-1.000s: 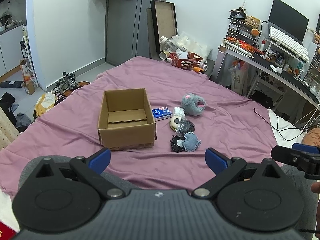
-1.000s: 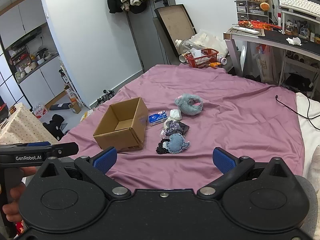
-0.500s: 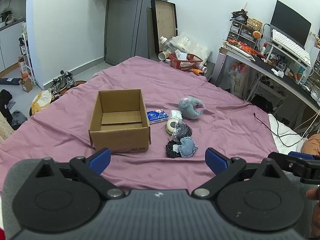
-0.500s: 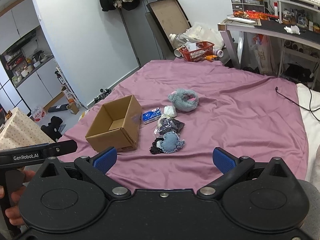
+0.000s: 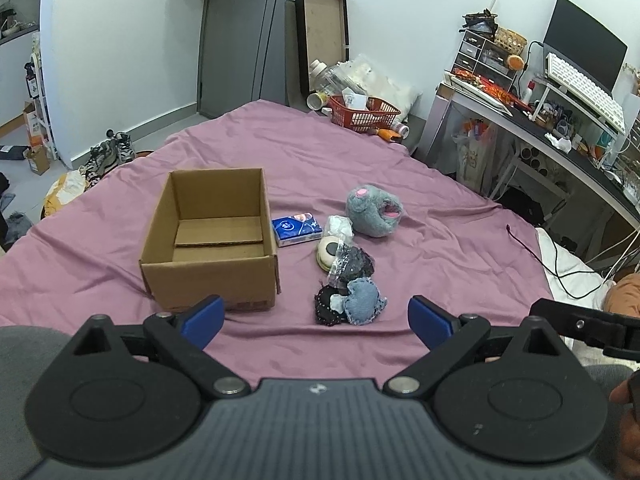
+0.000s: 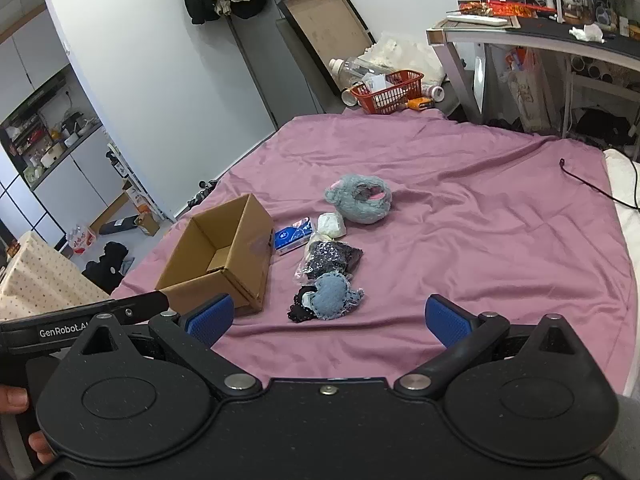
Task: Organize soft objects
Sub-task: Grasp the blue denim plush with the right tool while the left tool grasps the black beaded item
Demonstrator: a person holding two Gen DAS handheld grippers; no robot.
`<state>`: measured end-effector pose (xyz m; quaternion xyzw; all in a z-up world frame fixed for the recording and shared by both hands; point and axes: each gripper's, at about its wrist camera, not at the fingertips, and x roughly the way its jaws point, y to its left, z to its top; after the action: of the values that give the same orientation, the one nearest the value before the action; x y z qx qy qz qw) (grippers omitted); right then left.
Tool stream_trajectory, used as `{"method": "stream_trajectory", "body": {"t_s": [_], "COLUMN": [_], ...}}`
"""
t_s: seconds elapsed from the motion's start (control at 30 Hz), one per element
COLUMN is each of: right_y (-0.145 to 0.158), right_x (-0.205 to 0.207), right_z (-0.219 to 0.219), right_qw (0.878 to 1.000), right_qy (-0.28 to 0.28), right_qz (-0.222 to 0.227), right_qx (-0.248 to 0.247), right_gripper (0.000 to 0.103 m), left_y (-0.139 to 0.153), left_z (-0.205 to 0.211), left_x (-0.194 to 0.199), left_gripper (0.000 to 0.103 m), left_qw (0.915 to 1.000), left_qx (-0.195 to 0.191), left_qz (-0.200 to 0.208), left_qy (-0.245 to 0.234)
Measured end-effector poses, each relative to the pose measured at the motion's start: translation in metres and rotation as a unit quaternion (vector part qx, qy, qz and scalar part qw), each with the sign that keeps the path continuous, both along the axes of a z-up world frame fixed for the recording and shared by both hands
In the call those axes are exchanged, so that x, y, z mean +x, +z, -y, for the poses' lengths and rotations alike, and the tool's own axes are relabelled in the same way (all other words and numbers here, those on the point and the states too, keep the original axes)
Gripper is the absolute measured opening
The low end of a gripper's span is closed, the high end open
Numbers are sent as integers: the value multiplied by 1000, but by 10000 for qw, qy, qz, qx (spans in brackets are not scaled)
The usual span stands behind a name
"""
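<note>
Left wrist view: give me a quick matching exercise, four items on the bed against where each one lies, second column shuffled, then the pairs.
Items:
1. cardboard box
2. blue tissue pack
3. grey plush toy
4. denim heart

Places:
A. farthest of the loose items from the gripper
B. nearest the gripper, lying against a black beaded piece
C. leftmost on the purple sheet, open, nothing inside
D. just right of the box's far corner

Pairs: 1-C, 2-D, 3-A, 4-B
</note>
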<state>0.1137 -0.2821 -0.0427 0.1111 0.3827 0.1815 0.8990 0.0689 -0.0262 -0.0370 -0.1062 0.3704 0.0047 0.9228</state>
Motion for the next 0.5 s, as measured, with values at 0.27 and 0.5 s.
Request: {"method": "stream_trajectory", "body": {"t_s": [0.27, 0.5], "right_y": [-21, -38], "right_x": [31, 57], "right_z": [5, 1], "right_qw": [9979, 9944], "right_qy": [15, 21], "right_qz": [-309, -727], "right_qx": [563, 766], "right_gripper": [100, 90], "left_y": [-17, -33], "left_z": [0, -1], "left_x": [23, 44], "left_gripper": [94, 85], "left_qw": [9998, 9990], "left_qx": [-129, -286], "left_qz": [-120, -321], "left_qy": [23, 101]}}
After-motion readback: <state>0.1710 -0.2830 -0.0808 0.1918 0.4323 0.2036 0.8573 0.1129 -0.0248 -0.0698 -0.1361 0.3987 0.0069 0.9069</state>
